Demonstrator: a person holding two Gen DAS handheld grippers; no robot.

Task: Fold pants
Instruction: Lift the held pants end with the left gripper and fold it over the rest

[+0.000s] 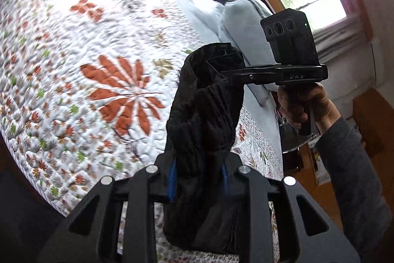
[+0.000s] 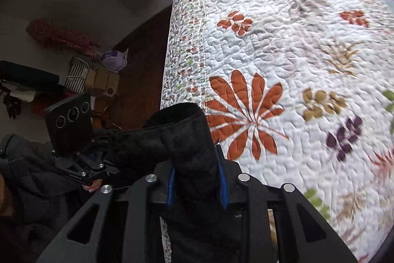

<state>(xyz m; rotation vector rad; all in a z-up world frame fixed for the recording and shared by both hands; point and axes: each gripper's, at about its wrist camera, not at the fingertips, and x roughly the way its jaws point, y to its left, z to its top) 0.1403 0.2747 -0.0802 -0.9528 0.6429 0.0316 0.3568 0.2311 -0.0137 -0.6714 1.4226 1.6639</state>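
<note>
Pants (image 1: pixel 199 120) in the figure: where did they lie with respect to the two tools?

— They hung in the air above the floral quilt (image 1: pixel 81 41), strung as a dark band between the left gripper (image 1: pixel 199 171) and the right gripper (image 1: pixel 221 65). No part visibly rested on the bed.

— And the jaws?

— Each pair stood narrow, pressed on a bunch of black cloth. In the right wrist view the blue pads (image 2: pixel 171 189) of the right gripper (image 2: pixel 197 186) flanked the fabric closely on both sides; in the left wrist view the same held for the left tool.

— Which axis mattered for the coming move?

— The span of cloth from one grip to the other. It ran short and slack, the two tools being near each other, with the right hand (image 1: pixel 303 105) on its handle just beyond. The rest of the garment dropped below the near jaws, out of sight.

— Which hand was nearer the quilt?

— That could not be told; both appeared raised well clear. Judged from this, spreading the grips apart would probably be needed before laying the garment flat.
</note>
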